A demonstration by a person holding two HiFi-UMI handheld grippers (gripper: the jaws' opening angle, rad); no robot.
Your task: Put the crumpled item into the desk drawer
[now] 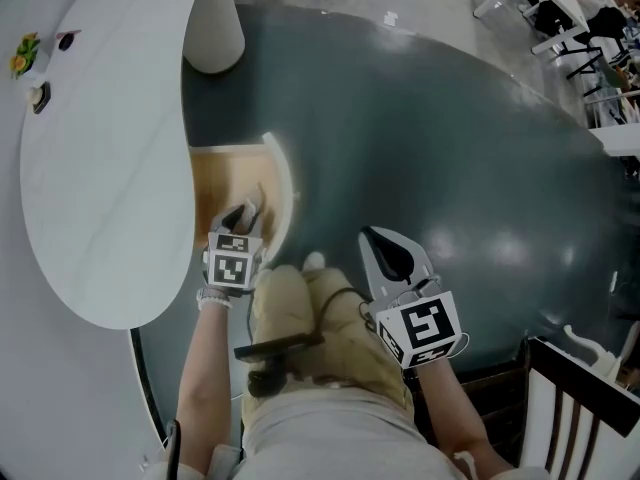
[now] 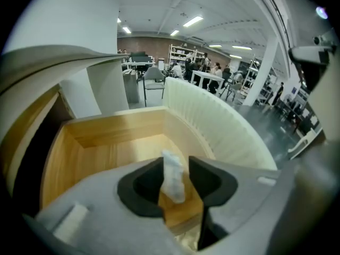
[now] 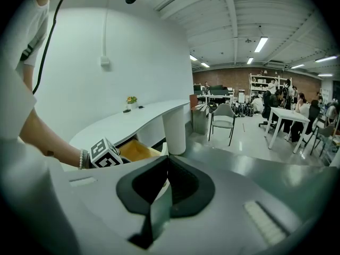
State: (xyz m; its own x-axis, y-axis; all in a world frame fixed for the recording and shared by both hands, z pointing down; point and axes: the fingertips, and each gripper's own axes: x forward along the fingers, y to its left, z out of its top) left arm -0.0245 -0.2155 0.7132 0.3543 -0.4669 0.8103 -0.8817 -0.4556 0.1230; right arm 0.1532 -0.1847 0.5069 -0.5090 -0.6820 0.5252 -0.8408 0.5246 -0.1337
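Crumpled item [image 2: 172,178]: white, standing upright in gap of left gripper [image 1: 243,218], jaws spread wide, pads not clamping it. Hovering inside open drawer [image 2: 101,142], over wooden bottom, near ribbed white curved front. Drawer jutting out from under white desk [image 1: 100,168]. Right gripper [image 3: 166,169]: jaws pressed together, empty, hanging apart from drawer, above dark floor [image 1: 450,148].

Drawer [image 1: 222,180] rear perhaps beneath desk [image 1: 100,148]

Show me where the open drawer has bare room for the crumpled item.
Drawer floor is bare wood from back wall to ribbed white front. Crowded only where the crumpled item is between the fingers of the left gripper.
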